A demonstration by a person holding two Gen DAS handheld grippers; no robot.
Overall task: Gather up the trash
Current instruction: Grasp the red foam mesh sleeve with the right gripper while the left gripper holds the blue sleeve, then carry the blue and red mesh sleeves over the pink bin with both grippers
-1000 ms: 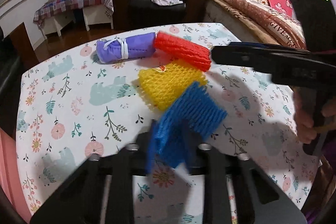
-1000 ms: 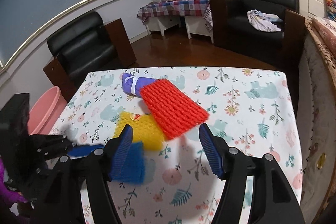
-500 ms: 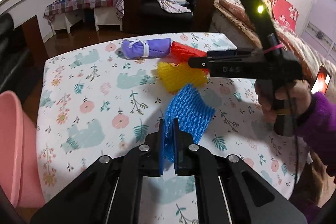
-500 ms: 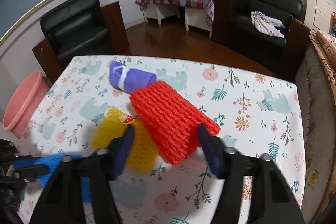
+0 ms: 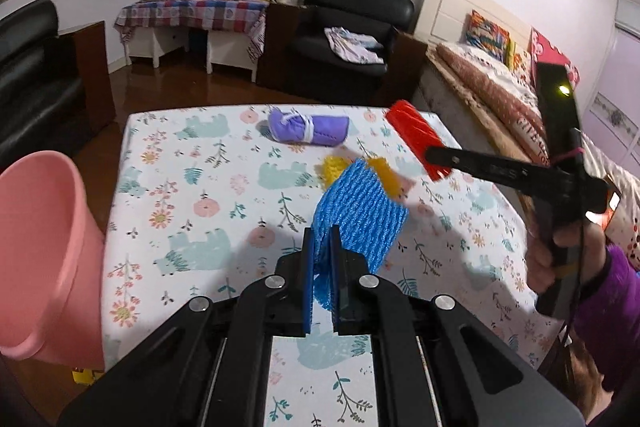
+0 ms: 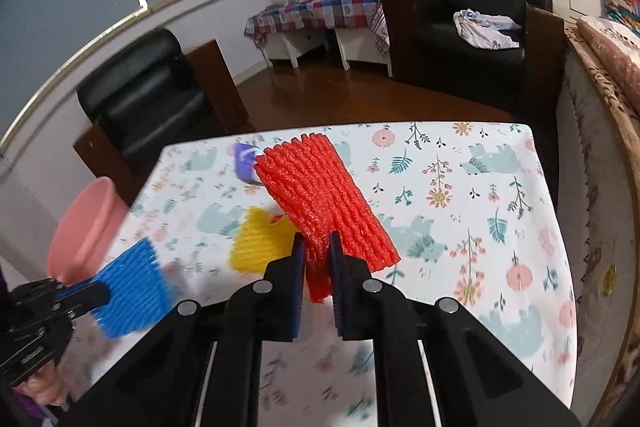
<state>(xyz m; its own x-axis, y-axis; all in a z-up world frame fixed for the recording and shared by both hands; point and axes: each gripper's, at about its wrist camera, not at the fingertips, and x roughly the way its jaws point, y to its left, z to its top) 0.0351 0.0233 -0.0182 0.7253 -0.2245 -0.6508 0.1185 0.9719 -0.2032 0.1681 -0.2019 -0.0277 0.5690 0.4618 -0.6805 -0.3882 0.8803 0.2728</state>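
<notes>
My left gripper [image 5: 322, 239] is shut on a blue foam net [image 5: 360, 211] and holds it above the floral table [image 5: 192, 195]. It also shows in the right wrist view [image 6: 128, 291] at lower left. My right gripper [image 6: 316, 247] is shut on a red foam net [image 6: 320, 195], lifted off the table; it also shows in the left wrist view [image 5: 416, 137]. A yellow foam net [image 6: 260, 239] lies on the table between them, partly hidden in the left wrist view [image 5: 384, 171]. A purple rolled bundle [image 5: 310, 127] lies at the far side.
A pink bin [image 5: 40, 251] stands off the table's left edge, also in the right wrist view [image 6: 86, 227]. Black armchairs [image 6: 476, 23], a checked side table [image 5: 192, 15] and a bed [image 5: 508, 87] surround the table.
My right gripper has closed on the red net and lifted it. My left gripper has raised the blue net and drawn back toward the pink bin side.
</notes>
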